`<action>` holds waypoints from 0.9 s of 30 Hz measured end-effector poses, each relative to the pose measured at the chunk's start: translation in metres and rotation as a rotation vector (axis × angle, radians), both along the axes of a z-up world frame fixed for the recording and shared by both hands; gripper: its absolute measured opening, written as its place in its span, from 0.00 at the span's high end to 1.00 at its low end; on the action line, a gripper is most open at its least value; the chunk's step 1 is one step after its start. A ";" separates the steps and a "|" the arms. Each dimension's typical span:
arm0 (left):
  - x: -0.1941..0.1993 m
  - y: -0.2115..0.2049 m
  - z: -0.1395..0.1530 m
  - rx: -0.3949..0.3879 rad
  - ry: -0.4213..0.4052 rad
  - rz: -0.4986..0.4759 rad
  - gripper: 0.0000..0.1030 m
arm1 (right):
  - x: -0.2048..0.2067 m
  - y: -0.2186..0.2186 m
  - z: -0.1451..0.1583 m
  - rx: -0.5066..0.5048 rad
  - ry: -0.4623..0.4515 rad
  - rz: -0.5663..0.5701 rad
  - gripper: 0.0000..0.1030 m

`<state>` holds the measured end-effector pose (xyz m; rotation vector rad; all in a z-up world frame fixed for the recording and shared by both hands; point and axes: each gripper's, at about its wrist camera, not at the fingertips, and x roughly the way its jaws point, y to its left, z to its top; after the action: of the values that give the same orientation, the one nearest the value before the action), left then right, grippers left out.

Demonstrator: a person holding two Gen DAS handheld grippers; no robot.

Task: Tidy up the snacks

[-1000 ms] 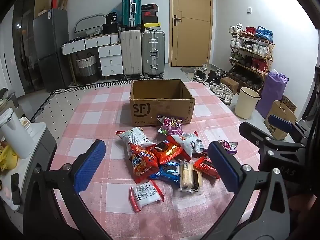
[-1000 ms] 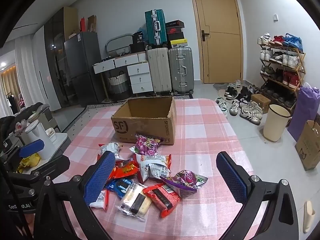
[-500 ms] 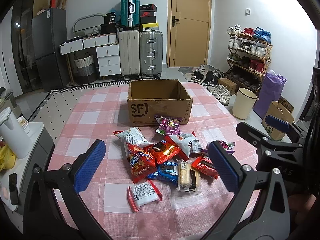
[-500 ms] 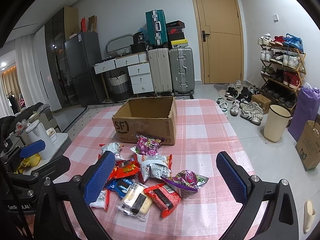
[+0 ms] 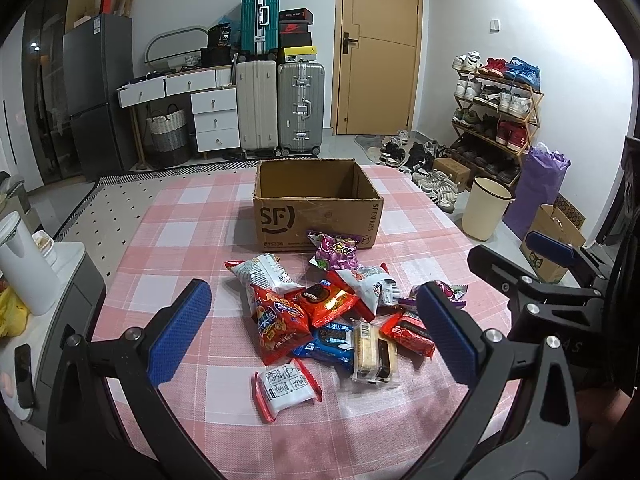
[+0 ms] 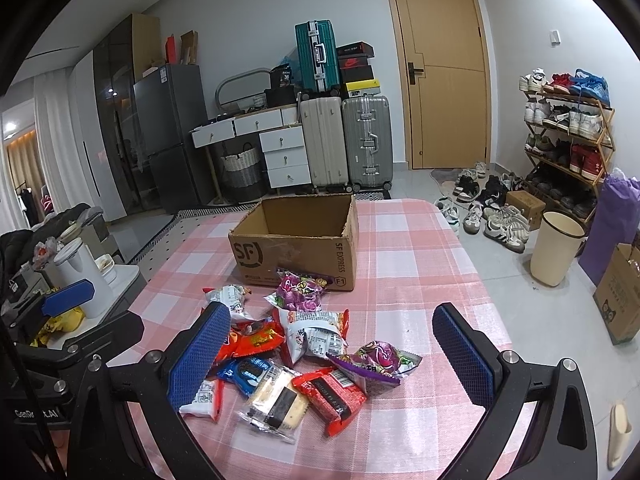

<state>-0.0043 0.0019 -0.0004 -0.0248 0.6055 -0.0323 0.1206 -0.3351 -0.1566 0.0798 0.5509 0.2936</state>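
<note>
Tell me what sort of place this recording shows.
Most likely a lived-in home, near its entrance: a shoe rack beside the door, suitcases stacked against the wall, and a fridge.

Pink-white check tablecloth [image 5: 188,216], brown box [image 5: 316,216], blue-padded tools, purple snack pkt [image 5: 335,251].

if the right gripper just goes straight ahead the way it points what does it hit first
Probably the snack pile: the right gripper, jaws open, aims at the white-and-red packet, with the purple packet beside it. Depth is uncertain.
</note>
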 end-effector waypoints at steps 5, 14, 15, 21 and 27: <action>-0.001 0.000 0.000 0.000 0.000 -0.001 0.01 | 0.000 0.000 0.000 -0.001 -0.001 0.000 0.00; 0.000 0.001 -0.001 0.000 0.000 0.001 0.01 | -0.002 0.002 0.000 -0.002 -0.001 0.005 0.00; -0.001 0.001 -0.001 0.000 0.000 0.001 0.01 | -0.002 0.003 0.000 -0.004 -0.001 0.005 0.00; -0.001 0.001 -0.001 0.000 0.000 0.001 0.01 | -0.002 0.003 -0.001 -0.002 -0.002 0.005 0.00; 0.000 0.000 -0.001 0.000 0.001 0.001 0.01 | -0.002 0.003 -0.001 -0.002 -0.001 0.007 0.00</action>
<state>-0.0047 0.0021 -0.0018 -0.0254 0.6067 -0.0316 0.1182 -0.3320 -0.1578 0.0756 0.5505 0.2997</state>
